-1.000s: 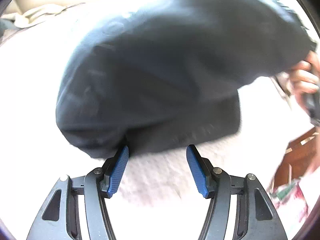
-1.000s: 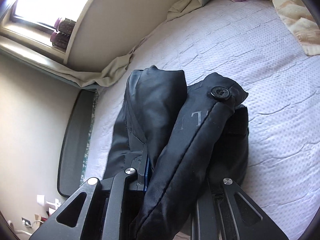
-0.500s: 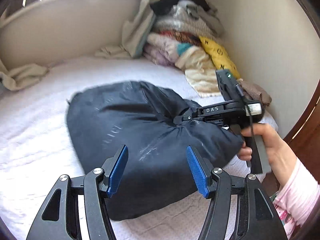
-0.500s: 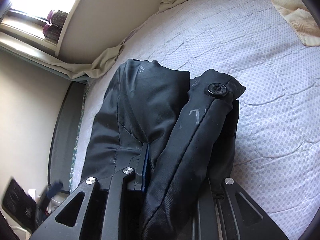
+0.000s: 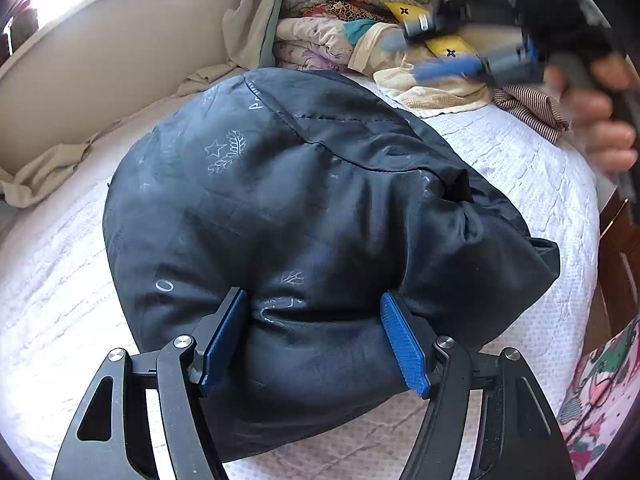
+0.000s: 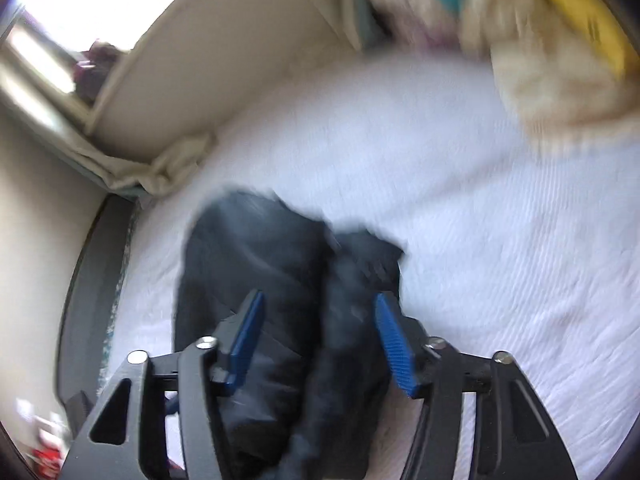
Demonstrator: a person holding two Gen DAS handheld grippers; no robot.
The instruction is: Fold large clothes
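Note:
A dark navy padded jacket (image 5: 304, 208), bundled into a thick mound, lies on the white quilted bed (image 5: 60, 280). My left gripper (image 5: 316, 332) is open, its blue pads either side of the jacket's near edge. In the right wrist view, blurred by motion, my right gripper (image 6: 318, 340) is open above the jacket (image 6: 280, 280) with nothing held. The right gripper also shows in the left wrist view (image 5: 460, 52), blurred, raised above the bed at top right in a hand.
A pile of folded bedding and pillows (image 5: 344, 28) sits at the bed's far end against the wall. A beige cloth (image 5: 44, 172) lies along the left wall. A wooden edge (image 5: 616, 248) and a floral fabric (image 5: 596, 392) are on the right.
My right gripper opened, let go of the jacket and lifted away. My left gripper moved in so that its open pads bracket the jacket's near edge.

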